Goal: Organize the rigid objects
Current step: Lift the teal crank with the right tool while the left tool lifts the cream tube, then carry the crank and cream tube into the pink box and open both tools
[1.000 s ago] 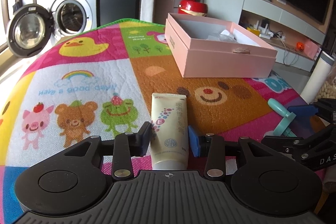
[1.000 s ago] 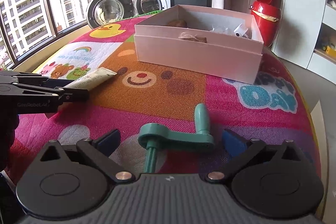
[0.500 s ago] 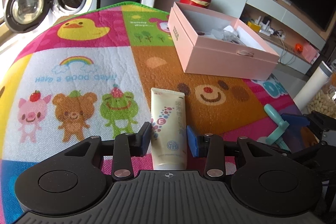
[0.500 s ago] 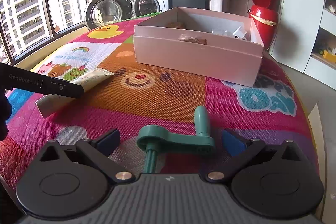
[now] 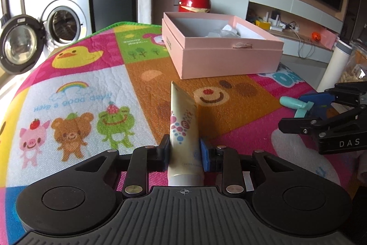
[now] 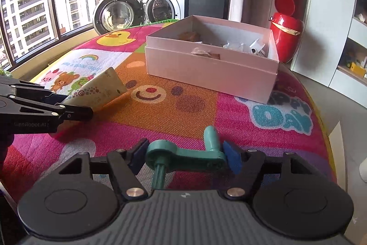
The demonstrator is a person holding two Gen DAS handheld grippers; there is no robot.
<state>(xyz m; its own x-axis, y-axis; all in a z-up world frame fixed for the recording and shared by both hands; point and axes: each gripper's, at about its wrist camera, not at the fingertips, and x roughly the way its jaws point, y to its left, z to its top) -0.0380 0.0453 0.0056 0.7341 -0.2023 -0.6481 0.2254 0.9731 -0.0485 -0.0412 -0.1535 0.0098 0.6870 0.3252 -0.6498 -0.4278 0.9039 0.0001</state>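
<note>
The left gripper (image 5: 184,150) clamps a cream tube (image 5: 183,128), tilted up off the mat (image 5: 91,84). The right gripper (image 6: 185,155) pinches a teal crank handle (image 6: 185,154); the pink box (image 6: 213,66) sits ahead of both

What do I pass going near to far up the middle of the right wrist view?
Right gripper shut on the teal crank handle → bear face on the play mat → pink box → washing machine.
</note>
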